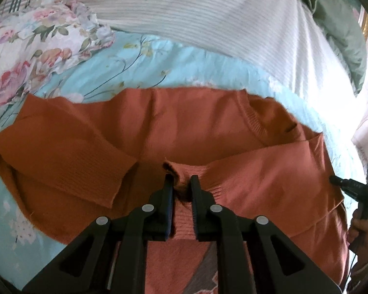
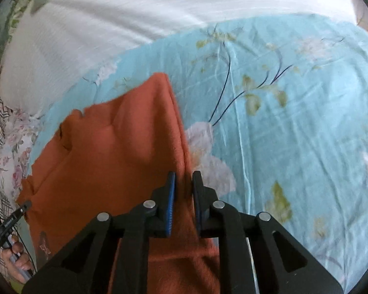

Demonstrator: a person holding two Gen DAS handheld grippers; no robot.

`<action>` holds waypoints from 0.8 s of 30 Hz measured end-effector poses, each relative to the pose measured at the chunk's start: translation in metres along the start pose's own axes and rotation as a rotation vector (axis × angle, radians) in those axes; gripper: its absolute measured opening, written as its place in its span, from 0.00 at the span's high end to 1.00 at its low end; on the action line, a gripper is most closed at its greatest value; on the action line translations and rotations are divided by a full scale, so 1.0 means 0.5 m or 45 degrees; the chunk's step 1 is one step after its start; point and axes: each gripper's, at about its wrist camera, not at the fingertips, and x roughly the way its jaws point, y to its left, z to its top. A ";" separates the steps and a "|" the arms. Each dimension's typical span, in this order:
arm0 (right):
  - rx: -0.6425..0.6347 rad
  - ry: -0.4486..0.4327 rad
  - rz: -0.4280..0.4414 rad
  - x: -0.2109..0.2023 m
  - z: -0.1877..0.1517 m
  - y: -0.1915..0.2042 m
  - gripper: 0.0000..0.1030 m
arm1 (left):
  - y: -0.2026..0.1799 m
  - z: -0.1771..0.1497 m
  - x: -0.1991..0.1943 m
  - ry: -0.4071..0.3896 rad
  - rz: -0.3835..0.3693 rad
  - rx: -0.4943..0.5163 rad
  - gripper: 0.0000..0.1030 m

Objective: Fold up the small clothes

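An orange knit sweater (image 1: 159, 127) lies spread on the light-blue flowered bed sheet (image 1: 139, 68), with both sleeves folded in over its front. My left gripper (image 1: 181, 183) is shut on a bunched ribbed sleeve cuff near the sweater's middle. In the right wrist view, my right gripper (image 2: 184, 183) is shut on the sweater's (image 2: 110, 147) right side edge, where it meets the sheet (image 2: 294, 122). The right gripper (image 1: 350, 186) also shows at the far right of the left wrist view, held by a hand (image 1: 360, 232). The left gripper (image 2: 9, 220) shows at the lower left of the right wrist view.
A white ribbed blanket (image 1: 208, 12) lies bunched beyond the sweater. A floral pillow (image 1: 36, 39) sits at the far left and a green cloth (image 1: 336, 24) at the far right. Bare sheet stretches to the right of the sweater.
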 end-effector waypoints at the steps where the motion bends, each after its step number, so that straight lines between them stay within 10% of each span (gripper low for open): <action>1: -0.012 -0.027 0.025 -0.020 -0.011 0.014 0.81 | 0.004 -0.005 -0.007 -0.003 0.002 0.004 0.83; 6: -0.123 0.033 0.252 -0.034 -0.080 0.095 0.55 | 0.037 -0.038 -0.053 -0.023 0.045 0.021 0.81; 10: -0.198 0.217 0.285 0.025 -0.141 0.142 0.55 | 0.072 -0.057 -0.090 -0.046 0.087 -0.005 0.57; 17: -0.146 0.185 0.358 -0.027 -0.181 0.163 0.55 | 0.087 -0.020 -0.116 -0.068 0.174 0.036 0.19; 24: -0.168 0.196 0.420 -0.065 -0.209 0.203 0.55 | 0.051 0.009 -0.009 0.035 0.360 0.244 0.19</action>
